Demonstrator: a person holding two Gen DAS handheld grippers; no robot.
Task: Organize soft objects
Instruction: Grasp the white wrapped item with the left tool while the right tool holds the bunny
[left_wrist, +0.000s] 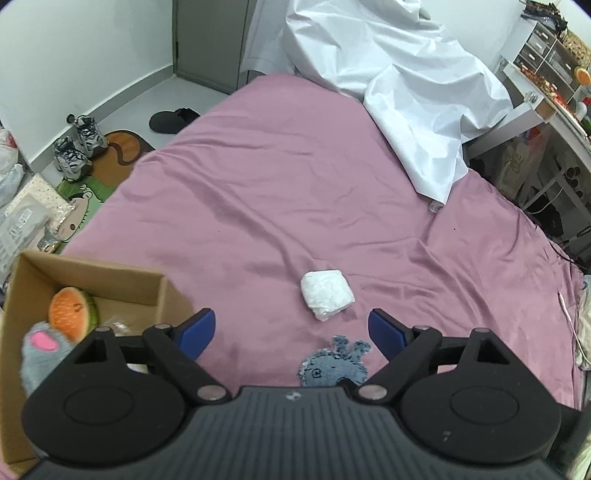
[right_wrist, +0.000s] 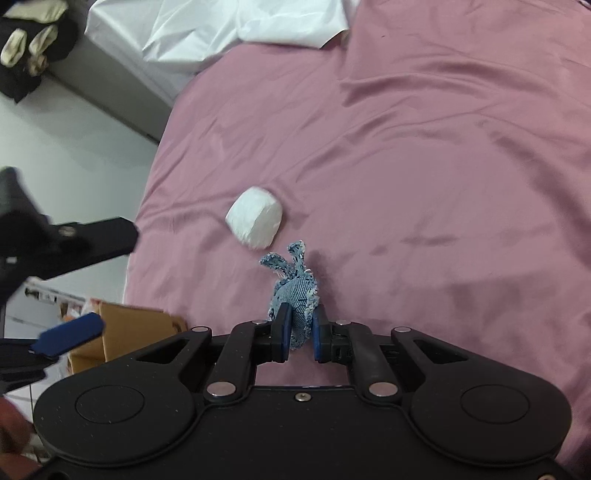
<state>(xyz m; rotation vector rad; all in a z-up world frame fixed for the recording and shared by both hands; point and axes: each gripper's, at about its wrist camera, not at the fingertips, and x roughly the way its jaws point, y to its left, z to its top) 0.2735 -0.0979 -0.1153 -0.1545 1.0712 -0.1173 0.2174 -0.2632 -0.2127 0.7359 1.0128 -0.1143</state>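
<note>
A pink-sheeted bed (left_wrist: 280, 192) fills the left wrist view. The left gripper (left_wrist: 291, 332) hovers over it, jaws wide apart and empty. At 9 o'clock sits a cardboard box (left_wrist: 92, 273) holding a watermelon plush (left_wrist: 72, 308) and a grey paw plush (left_wrist: 42, 347). A white bundle (left_wrist: 327, 293) lies just ahead. In the right wrist view, the right gripper (right_wrist: 299, 328) points forward, jaws clamped on a blue denim toy (right_wrist: 295, 291), the bundle at 11 o'clock.

Left hand-held gripper (left_wrist: 291, 332) spread wide above pink bed (left_wrist: 258, 177); white bundle (left_wrist: 327, 294) ahead, blue denim toy (left_wrist: 334, 363) below, cardboard box (left_wrist: 92, 273) at left.
</note>
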